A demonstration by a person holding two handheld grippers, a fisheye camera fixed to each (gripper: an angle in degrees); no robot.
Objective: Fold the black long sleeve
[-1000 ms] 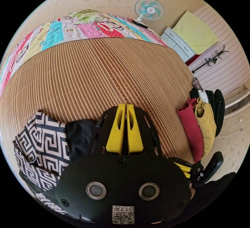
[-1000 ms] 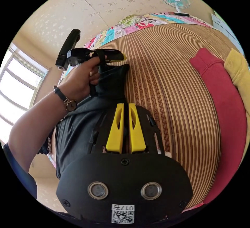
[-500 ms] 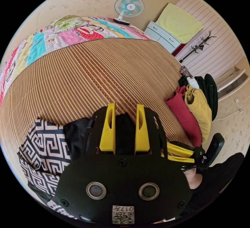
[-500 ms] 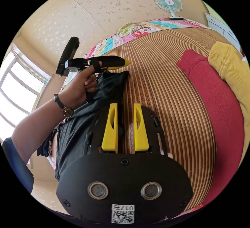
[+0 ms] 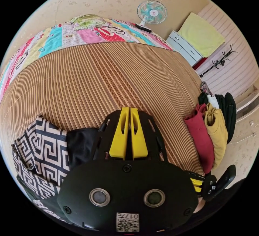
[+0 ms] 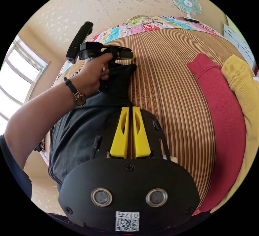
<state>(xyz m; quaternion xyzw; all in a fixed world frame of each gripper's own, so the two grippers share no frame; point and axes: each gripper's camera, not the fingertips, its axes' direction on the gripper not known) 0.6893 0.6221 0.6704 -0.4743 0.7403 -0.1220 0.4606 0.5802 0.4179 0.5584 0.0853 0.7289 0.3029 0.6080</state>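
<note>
A: Where do the jaws stand?
B: The right gripper (image 6: 129, 109) has its yellow jaws pressed together at the edge of the black long sleeve (image 6: 81, 133); whether cloth sits between them cannot be told. The left gripper (image 5: 127, 110) is closed too.
A: And the garment?
B: It lies on the striped mat (image 6: 172, 79), the red garment (image 6: 229, 128) farther off
</note>
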